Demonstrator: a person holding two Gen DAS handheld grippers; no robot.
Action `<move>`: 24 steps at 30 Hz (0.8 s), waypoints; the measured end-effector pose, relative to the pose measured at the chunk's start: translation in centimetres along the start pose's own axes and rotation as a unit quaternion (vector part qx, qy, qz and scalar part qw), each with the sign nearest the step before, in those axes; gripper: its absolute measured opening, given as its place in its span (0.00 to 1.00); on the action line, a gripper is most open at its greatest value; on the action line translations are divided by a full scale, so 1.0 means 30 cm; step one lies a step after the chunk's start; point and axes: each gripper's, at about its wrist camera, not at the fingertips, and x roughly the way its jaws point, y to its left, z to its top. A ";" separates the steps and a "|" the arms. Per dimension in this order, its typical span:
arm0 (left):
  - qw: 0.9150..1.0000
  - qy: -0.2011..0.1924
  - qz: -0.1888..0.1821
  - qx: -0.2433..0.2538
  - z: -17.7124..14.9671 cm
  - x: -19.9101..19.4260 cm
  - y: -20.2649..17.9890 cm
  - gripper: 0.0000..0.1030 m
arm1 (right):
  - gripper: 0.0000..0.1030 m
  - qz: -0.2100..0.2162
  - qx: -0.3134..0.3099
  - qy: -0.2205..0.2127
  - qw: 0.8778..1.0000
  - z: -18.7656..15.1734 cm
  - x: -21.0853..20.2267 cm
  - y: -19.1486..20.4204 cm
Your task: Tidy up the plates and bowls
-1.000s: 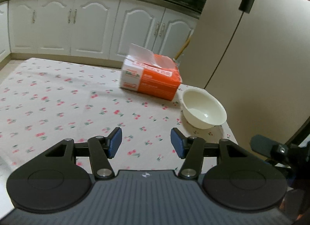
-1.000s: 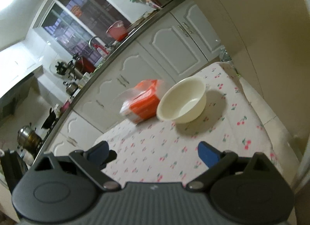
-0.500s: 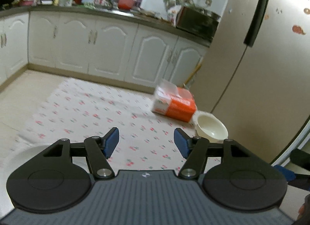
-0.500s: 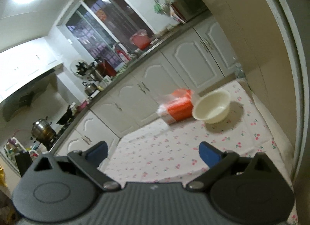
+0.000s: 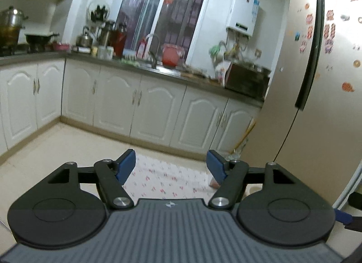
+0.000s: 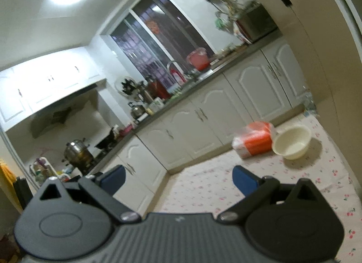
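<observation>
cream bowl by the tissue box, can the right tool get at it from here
Probably yes: the right tool, its jaws opening and empty, faces the cream bowl across bare tablecloth; only the tissue box sits beside it.

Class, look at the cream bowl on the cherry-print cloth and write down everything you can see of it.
The bowl is a plain cream one, round and fairly deep, with a smooth glossy look that could be plastic or ceramic. It appears empty. It sits upright on the cloth near the table's far end, close to the fridge. The orange tissue box lies right beside it, perhaps touching its rim. Nothing grips it: it is well beyond the right gripper, and the left wrist view does not show it.
</observation>
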 end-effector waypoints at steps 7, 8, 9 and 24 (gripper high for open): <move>1.000 -0.016 0.003 -0.007 -0.016 -0.125 0.017 0.85 | 0.99 0.023 -0.011 -0.016 1.000 -0.050 -0.092 0.094; 1.000 -0.016 0.003 -0.006 -0.025 -0.142 0.020 0.85 | 0.99 0.023 -0.014 -0.017 0.999 -0.056 -0.098 0.101; 1.000 -0.016 0.005 -0.006 -0.034 -0.144 0.024 0.86 | 0.99 0.022 -0.018 -0.017 0.999 -0.070 -0.103 0.109; 0.999 0.034 0.004 -0.039 -0.103 -0.093 0.075 0.90 | 0.99 -0.018 -0.006 0.024 1.000 -0.126 -0.065 0.046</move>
